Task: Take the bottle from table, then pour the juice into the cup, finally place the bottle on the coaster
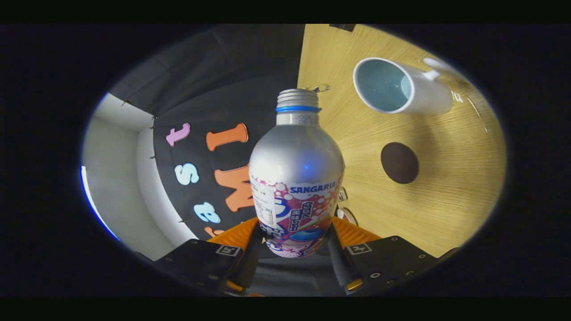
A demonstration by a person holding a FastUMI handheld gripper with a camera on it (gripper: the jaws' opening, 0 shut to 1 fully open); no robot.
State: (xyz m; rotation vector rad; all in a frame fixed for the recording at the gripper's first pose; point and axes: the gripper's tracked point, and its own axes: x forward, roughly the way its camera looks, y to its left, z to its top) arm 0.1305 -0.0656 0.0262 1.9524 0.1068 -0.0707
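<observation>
Because the gripper [295, 243] has its two fingers pressed against either side of the bottle [295, 178], low on the printed label, the bottle is carried with its body and neck sticking straight out ahead of the fingers, and I would say that low grip is chosen so the neck stays free to reach over a rim. The mouth of the bottle looks uncapped, bare threads above a blue ring, though whether any juice is left inside cannot be told through the metal. The whole tool looks rolled over, since the table [446, 209] stands up like a wall to the right of the fingers; that suggests the bottle is being tipped for the pour or is partway through it. The cup [392, 87], white with a pale blue inside and its handle turned away from the tool, sits beyond the bottle's mouth and off to the right, well apart from it, its opening facing the gripper; I see no stream between the two. The coaster [399, 162], a dark round disc, lies bare on the table nearer the fingers than the cup, to the right of the bottle's shoulder, waiting for the last step, so the bottle has not yet been set down
</observation>
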